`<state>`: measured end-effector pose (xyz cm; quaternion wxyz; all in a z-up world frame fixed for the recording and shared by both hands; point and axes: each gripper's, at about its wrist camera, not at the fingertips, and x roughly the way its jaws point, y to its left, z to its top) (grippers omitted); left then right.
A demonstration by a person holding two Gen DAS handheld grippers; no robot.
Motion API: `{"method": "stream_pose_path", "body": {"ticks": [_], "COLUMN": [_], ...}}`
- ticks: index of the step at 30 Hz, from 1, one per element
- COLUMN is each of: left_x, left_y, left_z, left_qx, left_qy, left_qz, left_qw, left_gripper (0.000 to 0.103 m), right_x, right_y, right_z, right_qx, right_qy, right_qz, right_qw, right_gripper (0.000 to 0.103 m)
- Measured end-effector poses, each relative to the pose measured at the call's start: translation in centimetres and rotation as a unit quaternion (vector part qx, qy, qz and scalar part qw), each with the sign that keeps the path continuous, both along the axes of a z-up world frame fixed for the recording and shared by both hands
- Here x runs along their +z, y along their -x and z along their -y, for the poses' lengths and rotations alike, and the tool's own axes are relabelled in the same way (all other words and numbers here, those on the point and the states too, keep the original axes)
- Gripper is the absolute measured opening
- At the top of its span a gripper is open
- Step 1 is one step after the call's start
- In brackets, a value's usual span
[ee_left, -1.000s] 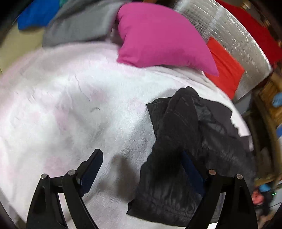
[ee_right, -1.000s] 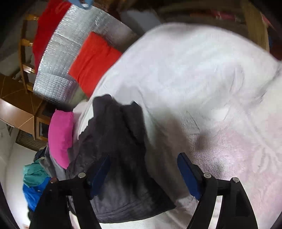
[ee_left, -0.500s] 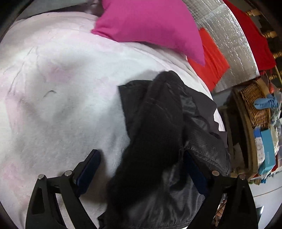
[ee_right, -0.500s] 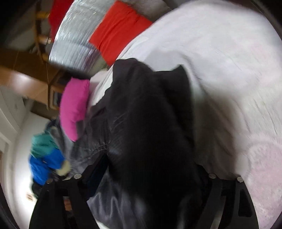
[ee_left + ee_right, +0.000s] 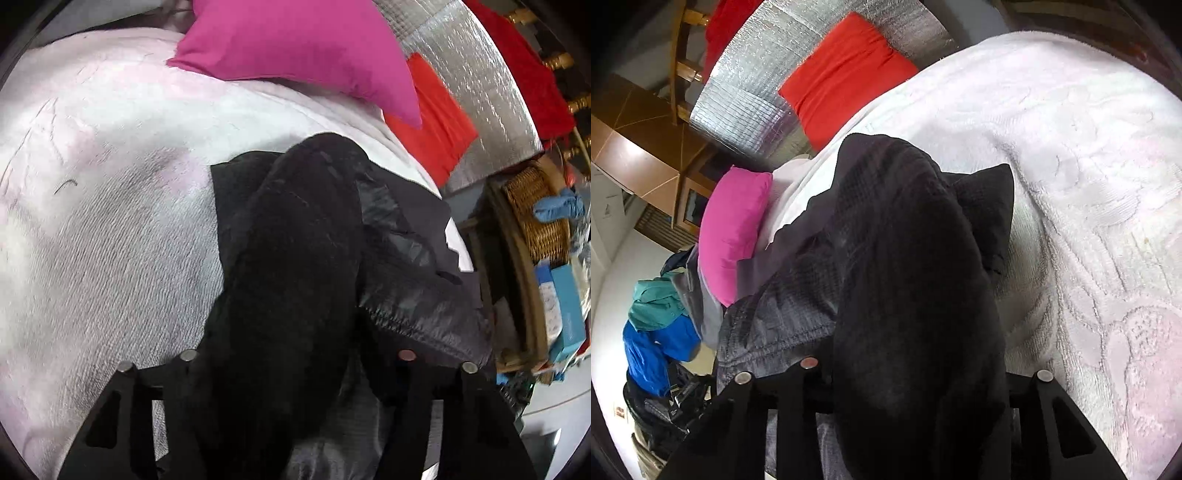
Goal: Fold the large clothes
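Your left gripper point(image 5: 295, 369) and right gripper point(image 5: 916, 373) have both just been closing, and each now pinches the near end of the black jacket point(image 5: 295, 258). It runs lengthwise away from your fingers toward the pink pillow point(image 5: 295, 40) on the bed point(image 5: 92, 240).

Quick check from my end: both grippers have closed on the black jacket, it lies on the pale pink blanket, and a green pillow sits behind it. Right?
Nearly. The pillow is magenta, not green; the left wrist view shows it plainly. The rest holds: the left gripper and right gripper have just been closing, each with a fold of the black jacket between its jaws, on the pale pink blanket.
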<state>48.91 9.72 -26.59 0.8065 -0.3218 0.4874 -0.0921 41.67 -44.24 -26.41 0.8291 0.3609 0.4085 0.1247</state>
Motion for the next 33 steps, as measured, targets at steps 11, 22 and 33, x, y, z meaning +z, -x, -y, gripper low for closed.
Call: {"method": "stream_pose_path", "body": {"ticks": [11, 22, 33], "left_x": [0.4, 1.0, 0.7], "left_y": [1.5, 4.7, 6.3], "left_z": [-0.9, -2.9, -4.1], "left_qx": [0.012, 0.006, -0.004], "left_qy": [0.044, 0.067, 0.062], "left_qz": [-0.007, -0.026, -0.037], "left_qw": [0.9989, 0.9974, 0.9974], "left_gripper": [0.029, 0.028, 0.029], "right_x": [2.1, 3.4, 2.9], "right_y": [3.2, 7.8, 7.7], "right_z": [-1.1, -3.0, -3.9], "right_qx": [-0.040, -0.071, -0.074], "right_qy": [0.043, 0.081, 0.074], "right_qz": [0.010, 0.003, -0.030], "right_qw": [0.998, 0.994, 0.994], "right_gripper": [0.031, 0.029, 0.031]}}
